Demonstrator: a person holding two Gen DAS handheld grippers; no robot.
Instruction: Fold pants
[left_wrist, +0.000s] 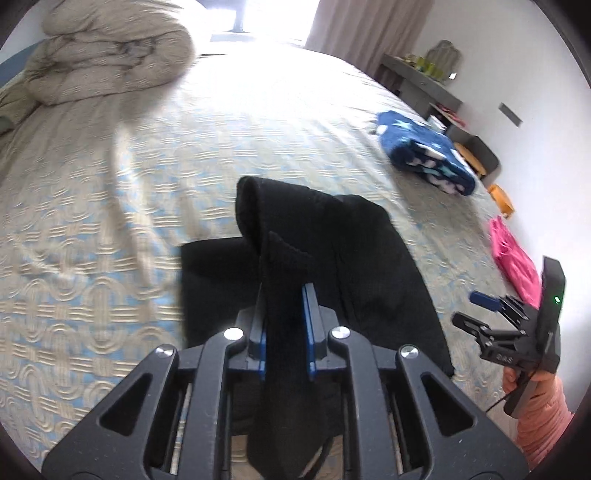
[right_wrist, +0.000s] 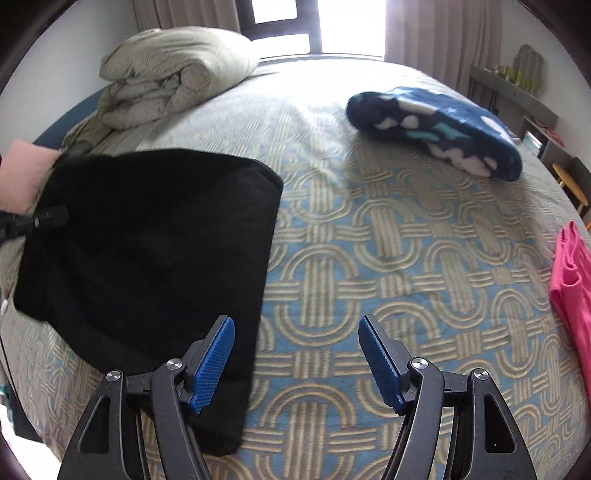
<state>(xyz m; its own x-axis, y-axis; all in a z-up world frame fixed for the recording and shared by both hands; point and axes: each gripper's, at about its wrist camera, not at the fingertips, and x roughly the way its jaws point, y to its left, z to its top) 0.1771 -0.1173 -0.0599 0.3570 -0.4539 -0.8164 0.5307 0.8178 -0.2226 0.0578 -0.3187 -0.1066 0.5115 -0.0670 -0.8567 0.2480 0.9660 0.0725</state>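
two grippers: left hand-held gripper (left_wrist: 284, 306) clamped on black pants (left_wrist: 295, 258); right hand-held gripper (right_wrist: 297, 354) apart, empty.
step: carry fold toward 12 o'clock, lay edges flush on bed (right_wrist: 369, 258).

Blown-out daylight glare from the window (right_wrist: 284, 22), motion blur, curved fisheye edges.

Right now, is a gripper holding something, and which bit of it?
The left gripper is shut on the black pants, pinching a raised fold of cloth at one edge. The right gripper is open and holds nothing.
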